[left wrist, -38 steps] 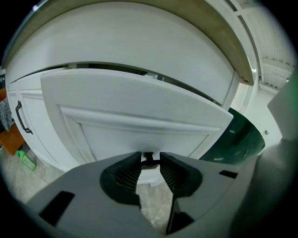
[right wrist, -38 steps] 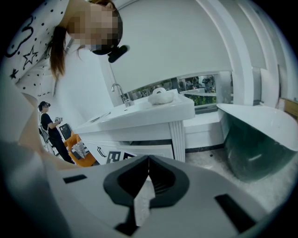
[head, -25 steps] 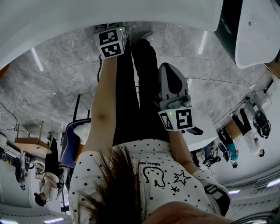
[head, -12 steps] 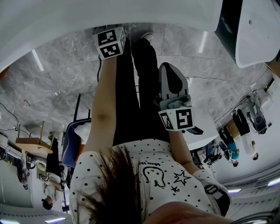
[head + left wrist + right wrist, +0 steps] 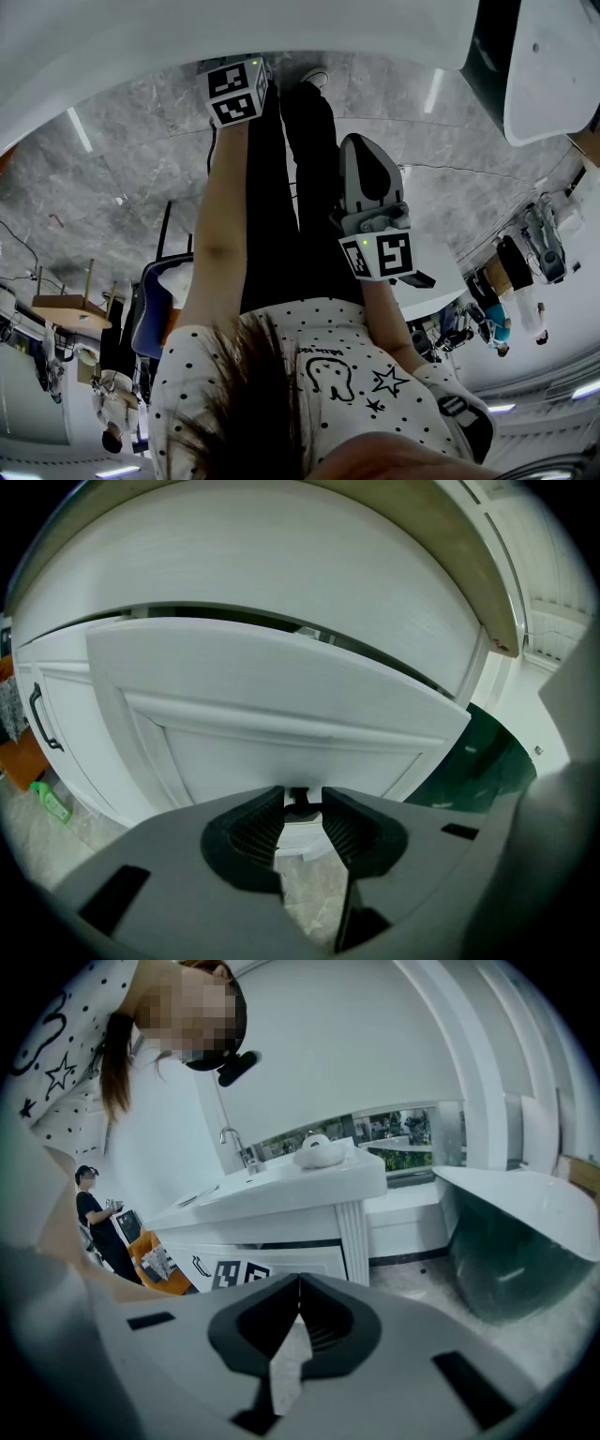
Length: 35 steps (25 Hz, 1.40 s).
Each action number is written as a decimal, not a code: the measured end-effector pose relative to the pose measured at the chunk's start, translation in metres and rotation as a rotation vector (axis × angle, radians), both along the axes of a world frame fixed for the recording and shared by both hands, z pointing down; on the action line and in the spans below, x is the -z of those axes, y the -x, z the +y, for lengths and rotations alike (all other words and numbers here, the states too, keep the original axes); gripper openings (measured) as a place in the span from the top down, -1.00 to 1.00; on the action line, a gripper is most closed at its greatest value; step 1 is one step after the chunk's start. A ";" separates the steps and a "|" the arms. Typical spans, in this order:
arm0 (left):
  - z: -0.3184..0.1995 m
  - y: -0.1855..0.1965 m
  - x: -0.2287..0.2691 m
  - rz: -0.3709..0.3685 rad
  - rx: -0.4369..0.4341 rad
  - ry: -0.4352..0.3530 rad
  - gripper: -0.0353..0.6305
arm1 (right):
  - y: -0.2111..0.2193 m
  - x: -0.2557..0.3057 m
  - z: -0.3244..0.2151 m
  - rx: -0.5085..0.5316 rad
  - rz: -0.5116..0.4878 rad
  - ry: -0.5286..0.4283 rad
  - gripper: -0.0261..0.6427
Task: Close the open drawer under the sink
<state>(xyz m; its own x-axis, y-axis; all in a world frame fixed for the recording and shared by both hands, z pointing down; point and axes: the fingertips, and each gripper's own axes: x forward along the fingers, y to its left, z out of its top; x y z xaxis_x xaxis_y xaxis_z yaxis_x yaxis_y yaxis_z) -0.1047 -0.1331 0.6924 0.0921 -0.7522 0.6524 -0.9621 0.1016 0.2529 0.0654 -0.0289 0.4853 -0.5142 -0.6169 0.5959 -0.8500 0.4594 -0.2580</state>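
Showing square markers (image 5: 234, 91), left gripper's (image 5: 303, 797) parted jaws flank the drawer's (image 5: 281, 691) knob (image 5: 300, 803).

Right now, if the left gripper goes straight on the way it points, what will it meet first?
The left gripper would first meet the small dark handle on the open drawer's white drawer front. The handle sits just ahead, between the open jaw tips. Depth is unclear, so they may already touch.

Grey marble floor (image 5: 122, 159) — a green bottle (image 5: 49, 801) rests on it.

White panelled drawer (image 5: 281, 705), seemingly ajar, front forward.
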 end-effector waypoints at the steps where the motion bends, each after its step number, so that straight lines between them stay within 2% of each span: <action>1: 0.000 0.000 0.000 0.001 0.001 0.000 0.51 | 0.000 0.000 0.000 0.001 0.000 0.000 0.88; 8: -0.017 0.005 -0.005 0.013 0.011 0.005 0.51 | 0.003 0.000 0.003 0.006 0.001 0.000 0.88; 29: -0.019 0.006 0.003 0.005 -0.003 -0.022 0.51 | 0.005 0.003 0.009 0.008 0.001 -0.004 0.88; 35: -0.020 0.007 0.001 0.022 -0.011 -0.037 0.51 | 0.006 0.001 0.009 0.006 0.000 -0.003 0.88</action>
<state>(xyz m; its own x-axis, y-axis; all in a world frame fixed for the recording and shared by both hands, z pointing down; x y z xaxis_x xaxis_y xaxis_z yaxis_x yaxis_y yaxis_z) -0.1113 -0.1532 0.6911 0.1152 -0.7744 0.6222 -0.9572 0.0808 0.2778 0.0598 -0.0200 0.4839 -0.5175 -0.6159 0.5940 -0.8475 0.4649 -0.2563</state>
